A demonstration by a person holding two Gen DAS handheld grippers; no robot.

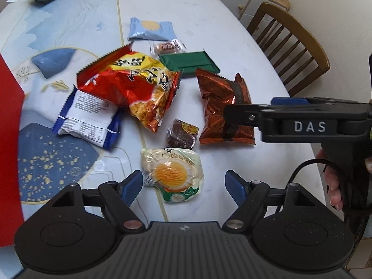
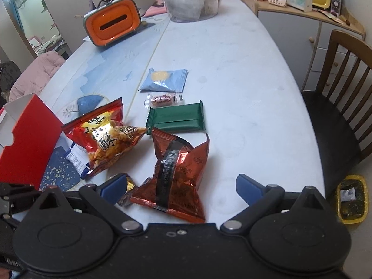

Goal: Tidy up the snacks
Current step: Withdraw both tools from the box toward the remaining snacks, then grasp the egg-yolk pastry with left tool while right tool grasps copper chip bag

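The snacks are lying scattered mid-table: a red-and-yellow crisp bag (image 1: 130,86) is leaning on a blue-and-white packet (image 1: 87,118), with a green wrapper (image 1: 189,62) and pale blue sachet (image 1: 150,29) farther off. A copper foil bag (image 2: 176,169) is sitting between the right gripper's (image 2: 181,187) spread fingers; the left gripper (image 1: 183,184) is gaping around a mooncake pack (image 1: 173,174). The table (image 2: 244,93) is showing a pale blue painted top, a red box (image 2: 28,139) at its left, a wooden chair (image 2: 337,97) standing right

Tissue box (image 2: 112,24): orange, far end of the desk (image 2: 244,88)
Chair (image 2: 341,97): wooden, beside the desk
Bin (image 2: 352,198): yellow, on the floor
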